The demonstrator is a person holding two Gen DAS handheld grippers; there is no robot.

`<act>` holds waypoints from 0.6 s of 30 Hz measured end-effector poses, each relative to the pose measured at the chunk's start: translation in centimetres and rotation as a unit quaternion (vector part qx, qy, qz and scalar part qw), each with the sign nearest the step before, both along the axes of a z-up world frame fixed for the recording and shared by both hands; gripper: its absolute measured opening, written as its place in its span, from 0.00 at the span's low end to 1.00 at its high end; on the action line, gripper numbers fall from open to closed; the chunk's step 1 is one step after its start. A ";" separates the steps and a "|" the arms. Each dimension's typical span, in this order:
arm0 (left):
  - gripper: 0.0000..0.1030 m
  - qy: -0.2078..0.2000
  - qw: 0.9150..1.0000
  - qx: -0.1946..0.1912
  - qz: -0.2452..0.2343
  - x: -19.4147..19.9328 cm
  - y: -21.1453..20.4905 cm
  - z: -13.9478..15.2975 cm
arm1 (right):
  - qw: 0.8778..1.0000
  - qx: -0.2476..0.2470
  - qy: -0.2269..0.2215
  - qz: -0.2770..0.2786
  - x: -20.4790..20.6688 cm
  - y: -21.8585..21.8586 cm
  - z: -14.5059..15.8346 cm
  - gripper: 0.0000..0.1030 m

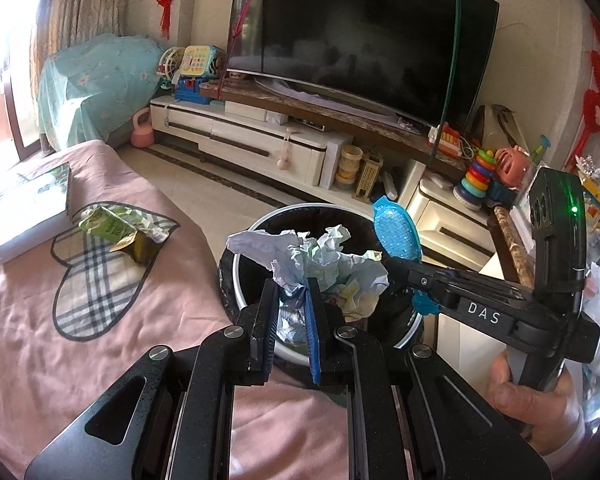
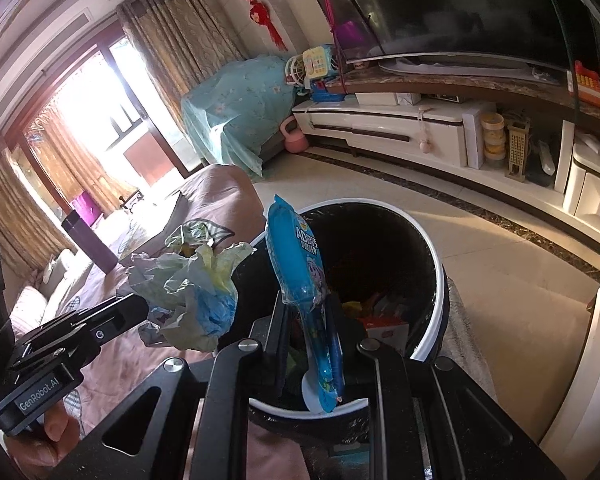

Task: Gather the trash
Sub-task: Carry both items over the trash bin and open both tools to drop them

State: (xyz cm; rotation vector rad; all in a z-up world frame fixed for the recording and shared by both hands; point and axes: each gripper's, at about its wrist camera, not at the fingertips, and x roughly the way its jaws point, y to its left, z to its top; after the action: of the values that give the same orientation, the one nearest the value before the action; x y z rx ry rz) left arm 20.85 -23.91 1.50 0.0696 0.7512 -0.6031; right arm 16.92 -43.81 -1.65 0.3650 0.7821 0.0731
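My left gripper (image 1: 292, 286) is shut on a crumpled wad of pale blue and yellow paper (image 1: 320, 258), held over the near rim of a black trash bin with a white rim (image 1: 236, 294). My right gripper (image 2: 306, 308) is shut on a flat blue snack wrapper (image 2: 296, 256) that stands upright over the bin (image 2: 440, 280). Coloured trash (image 2: 380, 312) lies at the bin's bottom. Both grippers are side by side; the left gripper (image 2: 138, 308) with its paper wad (image 2: 188, 292) shows at the left of the right wrist view. A crushed green carton (image 1: 116, 232) lies on the pink cloth.
The pink cover (image 1: 60, 360) carries a white book (image 1: 28, 216) and a dark purple cylinder (image 2: 88, 240). Beyond the bin are tiled floor (image 2: 500, 280), a white TV cabinet (image 1: 260, 140) with a large television (image 1: 360, 40), and toys (image 1: 476, 176). A hand (image 1: 532, 400) grips the right gripper's handle.
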 end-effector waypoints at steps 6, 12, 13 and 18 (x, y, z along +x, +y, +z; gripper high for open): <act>0.11 0.001 1.000 0.007 -0.003 0.5 -0.8 -0.3 | 1.000 -0.004 0.008 -0.001 0.7 -0.1 -0.3 0.17; 0.11 0.003 1.000 0.011 -0.003 0.9 -1.4 -0.5 | 1.000 -0.007 0.016 -0.003 1.2 -0.6 -0.6 0.17; 0.11 0.004 1.000 0.012 -0.003 1.0 -1.4 -0.6 | 1.000 -0.007 0.017 -0.003 1.3 -0.7 -0.6 0.17; 0.11 0.005 1.000 0.018 -0.005 1.2 -2.0 -0.9 | 1.000 -0.006 0.025 -0.004 1.8 -1.0 -1.0 0.17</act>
State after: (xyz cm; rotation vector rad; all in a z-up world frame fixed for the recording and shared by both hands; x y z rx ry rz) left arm 22.08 -25.88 0.56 0.1031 0.7723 -0.5999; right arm 18.68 -44.78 -2.67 0.3600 0.8307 0.0509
